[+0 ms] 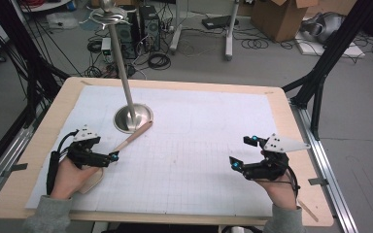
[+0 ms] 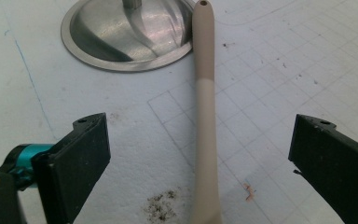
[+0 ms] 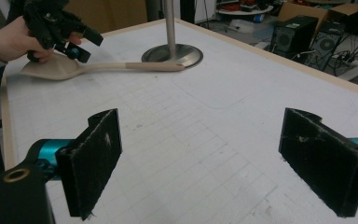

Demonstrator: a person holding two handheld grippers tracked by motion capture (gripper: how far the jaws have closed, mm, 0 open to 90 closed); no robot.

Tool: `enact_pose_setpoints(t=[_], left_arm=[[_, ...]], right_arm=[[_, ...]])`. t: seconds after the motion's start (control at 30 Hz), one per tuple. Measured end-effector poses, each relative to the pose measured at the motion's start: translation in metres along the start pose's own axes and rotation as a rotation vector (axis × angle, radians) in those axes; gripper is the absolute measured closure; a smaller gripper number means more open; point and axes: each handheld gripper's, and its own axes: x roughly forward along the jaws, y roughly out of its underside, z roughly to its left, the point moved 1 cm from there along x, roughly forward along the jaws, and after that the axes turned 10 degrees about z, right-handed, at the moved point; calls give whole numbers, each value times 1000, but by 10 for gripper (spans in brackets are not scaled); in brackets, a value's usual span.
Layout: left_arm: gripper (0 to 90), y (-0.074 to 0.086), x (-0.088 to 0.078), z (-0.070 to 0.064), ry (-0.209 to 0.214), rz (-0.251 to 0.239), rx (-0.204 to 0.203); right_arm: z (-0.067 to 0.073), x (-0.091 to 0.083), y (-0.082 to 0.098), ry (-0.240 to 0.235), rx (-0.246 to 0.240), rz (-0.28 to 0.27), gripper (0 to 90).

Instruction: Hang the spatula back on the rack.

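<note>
Jaws of the left gripper [image 2: 200, 154] stand released astride the spatula [image 2: 204, 116] near the table's [image 1: 291, 131] left edge; right gripper [image 3: 214, 163] released too.

Tabletop [image 1: 291, 141]: pale wood, rectangular, rim bare on all sides.
White gridded sheet [image 1: 199, 145]: lies flat on the tabletop, covering most of it.
Metal stand base [image 1: 133, 118]: round, on the sheet, ahead of the left claw [image 1: 111, 156]; a slim pole rises from it.
Beige spatula [image 1: 126, 142]: on the sheet, handle running forward between the left claw's spread jaws, tip touching the base rim.
Thin wooden stick [image 1: 309, 210]: on the bare rim, behind the right claw [image 1: 243, 151].
</note>
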Motion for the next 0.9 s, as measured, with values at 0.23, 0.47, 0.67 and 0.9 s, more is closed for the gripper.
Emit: enact_pose_setpoints(t=[0.23, 0.47, 0.67, 0.9], left_arm=[[77, -3, 5, 0, -10, 30, 23], [147, -4, 10, -2, -14, 79, 22], [276, -3, 12, 1, -15, 117, 1], [384, -2, 13, 1, -23, 134, 2]], right_arm=[[0, -3, 4, 5, 7, 7, 122], [2, -8, 6, 11, 9, 1, 122], [3, -8, 7, 9, 4, 9, 122], [4, -8, 7, 3, -1, 15, 122]])
